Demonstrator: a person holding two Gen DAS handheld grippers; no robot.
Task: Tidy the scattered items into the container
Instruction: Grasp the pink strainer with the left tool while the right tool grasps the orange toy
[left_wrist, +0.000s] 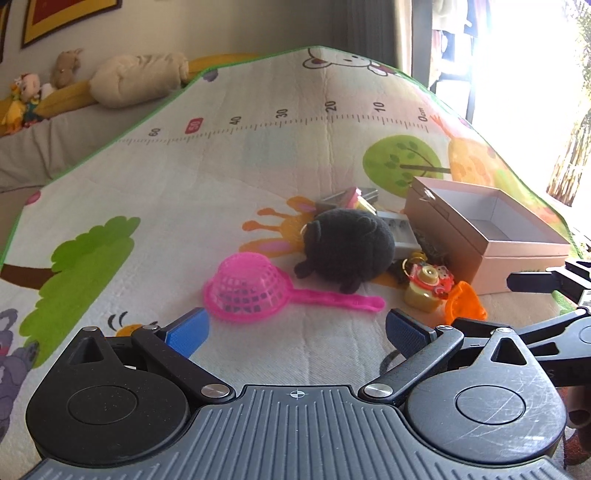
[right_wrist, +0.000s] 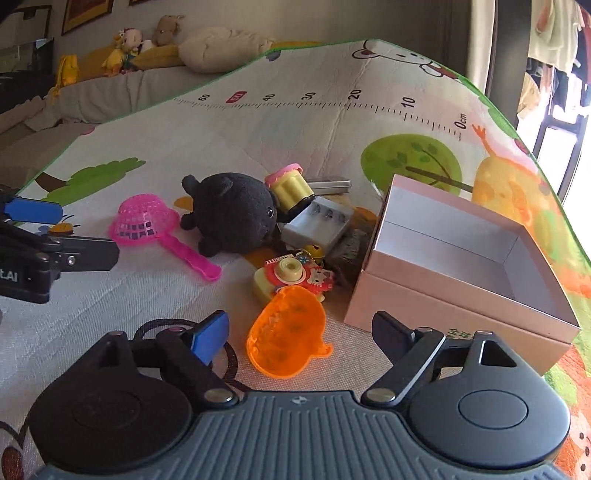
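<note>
A dark tangle beside the box wall in the right wrist view is too murky to identify; the pale pink box (right_wrist: 461, 266) sits open at right of frame, white inside. Left gripper (left_wrist: 297, 328) and right gripper (right_wrist: 299, 332) both have jaws apart, holding nothing. Black plush (right_wrist: 232, 218), pink sieve (right_wrist: 144, 219), toy camera (right_wrist: 291, 277), orange scoop (right_wrist: 286, 332) and grey battery charger (right_wrist: 319, 223) crowd the play mat (right_wrist: 258, 125) left of the box.
</note>
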